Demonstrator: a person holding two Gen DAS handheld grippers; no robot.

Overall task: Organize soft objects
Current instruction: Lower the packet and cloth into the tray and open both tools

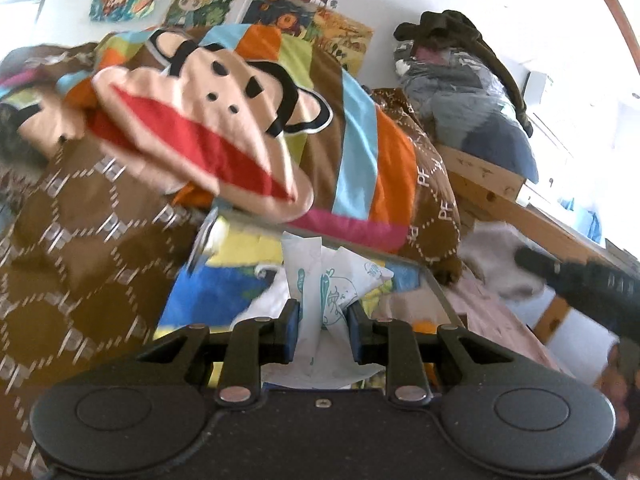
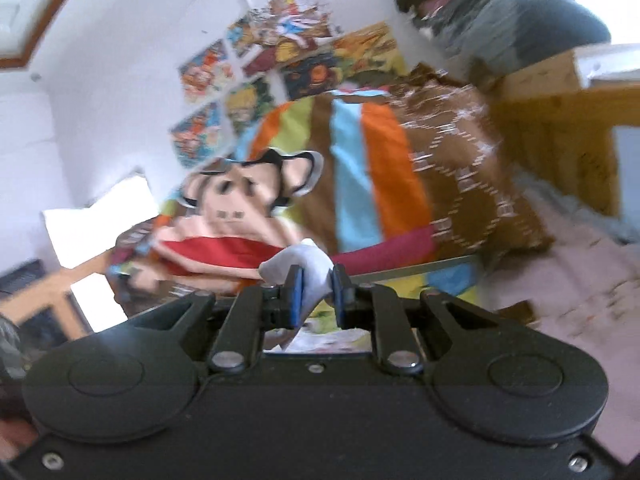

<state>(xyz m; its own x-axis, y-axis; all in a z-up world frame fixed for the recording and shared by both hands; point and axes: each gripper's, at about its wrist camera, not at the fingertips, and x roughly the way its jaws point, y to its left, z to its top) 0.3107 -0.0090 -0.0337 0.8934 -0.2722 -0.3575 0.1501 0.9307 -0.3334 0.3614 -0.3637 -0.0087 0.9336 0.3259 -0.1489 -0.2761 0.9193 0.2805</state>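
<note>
Posters cover the white wall behind a bed strewn with a monkey-print quilt, which bulks just ahead of and above both grippers. The left gripper is clenched on a white printed cloth, and the right gripper, off to the left one's right, pinches a pale grey cloth between nearly closed pads. Both holds look shallow, near an edge, so a tug could slip either cloth free, and the overhanging quilt and the wooden bed frame to the right could snag them as they lift.
</note>
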